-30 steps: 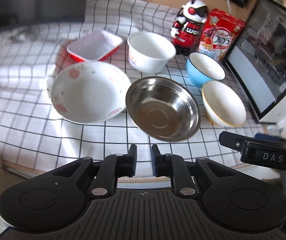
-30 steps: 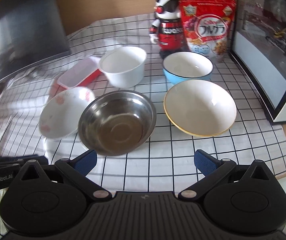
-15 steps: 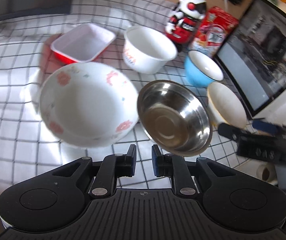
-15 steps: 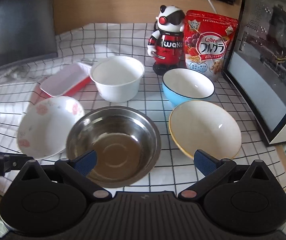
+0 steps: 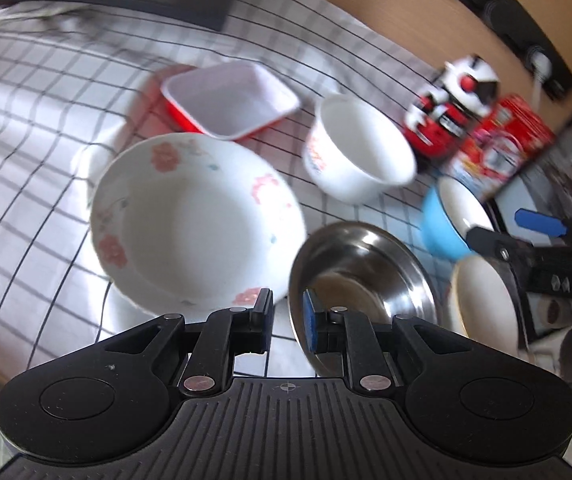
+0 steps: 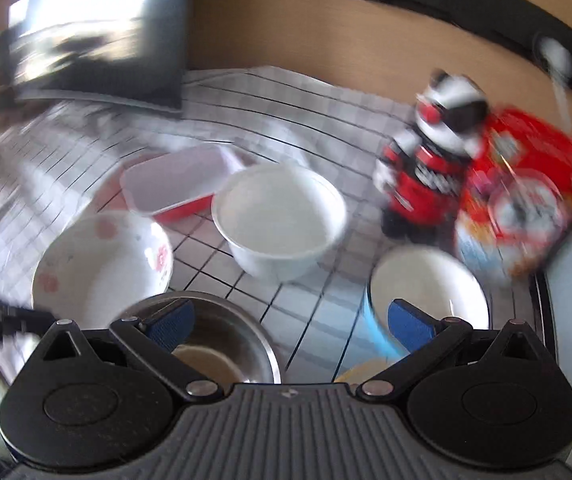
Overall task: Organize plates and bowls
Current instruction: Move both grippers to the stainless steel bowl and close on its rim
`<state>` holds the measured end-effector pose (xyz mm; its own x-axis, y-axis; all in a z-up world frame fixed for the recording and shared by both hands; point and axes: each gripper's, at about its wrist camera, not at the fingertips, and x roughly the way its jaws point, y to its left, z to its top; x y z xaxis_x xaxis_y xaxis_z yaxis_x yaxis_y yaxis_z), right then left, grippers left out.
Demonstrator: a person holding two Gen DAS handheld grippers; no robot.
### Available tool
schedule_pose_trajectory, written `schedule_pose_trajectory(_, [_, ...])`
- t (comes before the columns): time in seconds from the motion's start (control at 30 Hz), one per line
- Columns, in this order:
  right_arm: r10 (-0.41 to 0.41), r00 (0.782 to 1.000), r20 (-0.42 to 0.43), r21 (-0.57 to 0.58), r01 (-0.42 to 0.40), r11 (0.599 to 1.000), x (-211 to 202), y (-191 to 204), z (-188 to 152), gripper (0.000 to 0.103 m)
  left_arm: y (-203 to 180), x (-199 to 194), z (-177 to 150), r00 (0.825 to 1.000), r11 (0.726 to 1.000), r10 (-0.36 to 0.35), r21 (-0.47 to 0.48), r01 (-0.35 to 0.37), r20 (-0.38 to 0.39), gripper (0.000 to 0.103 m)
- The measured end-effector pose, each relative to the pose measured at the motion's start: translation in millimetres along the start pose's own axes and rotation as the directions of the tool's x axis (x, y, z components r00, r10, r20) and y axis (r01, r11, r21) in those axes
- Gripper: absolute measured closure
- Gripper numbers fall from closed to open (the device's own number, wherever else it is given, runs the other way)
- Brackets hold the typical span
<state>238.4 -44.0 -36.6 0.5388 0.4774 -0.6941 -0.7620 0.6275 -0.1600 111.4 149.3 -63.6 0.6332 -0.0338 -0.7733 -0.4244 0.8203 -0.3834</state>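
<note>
- Six dishes stand unstacked on the checked surface [image 5: 38,128] — the organizing step is only at its approach.
- Left tool [image 5: 287,320] nearly pressed together, empty, before the steel bowl [image 5: 359,276].
- Right tool [image 6: 289,322] spread, empty — over the blue bowl [image 6: 429,296]; next it needs a rim between its pads.

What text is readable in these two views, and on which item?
None reads cleanly; both views are motion-blurred.
Red cereal bag: printed label, blurred beyond reading.
Toy robot: chest lettering, smeared.
White cup: orange marking on the side, too blurred to read.
</note>
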Motion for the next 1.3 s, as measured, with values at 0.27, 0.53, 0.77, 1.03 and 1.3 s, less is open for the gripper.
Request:
schedule_pose_trajectory(0.27, [0.345,0.926,-0.156,0.002,-0.349,0.937,59.4,-19.9,11.6,0.019,3.3,2.7,-35.3,1.0,0.959,0.026,-0.284,-0.024,0.004,0.085])
schedule_pose_trajectory(0.53, [0.317,0.914,-0.252,-0.061,-0.342,0.938,91.5,3.3,-3.3,0.031,-2.4,19.1,-40.4,0.999,0.95,0.04,-0.312,-0.034,0.014,0.085])
schedule_pose_trajectory(0.77, [0.3,0.896,-0.327,-0.017,-0.323,0.946,113.5,-6.9,-12.8,0.034,-7.6,50.9,-43.4,0.997,0.955,0.022,-0.295,-0.041,-0.069,0.082])
schedule_pose_trajectory(1.03, [0.291,0.874,-0.388,0.017,-0.309,0.951,124.1,2.4,-20.1,0.053,-18.4,73.5,-38.6,0.982,0.965,-0.002,-0.259,-0.048,-0.188,0.077])
schedule_pose_trajectory(1.3, [0.32,0.903,-0.286,0.092,-0.306,0.947,94.4,9.7,17.6,0.051,-6.3,30.6,-7.4,0.993,0.982,-0.019,-0.188,-0.004,-0.118,0.077])
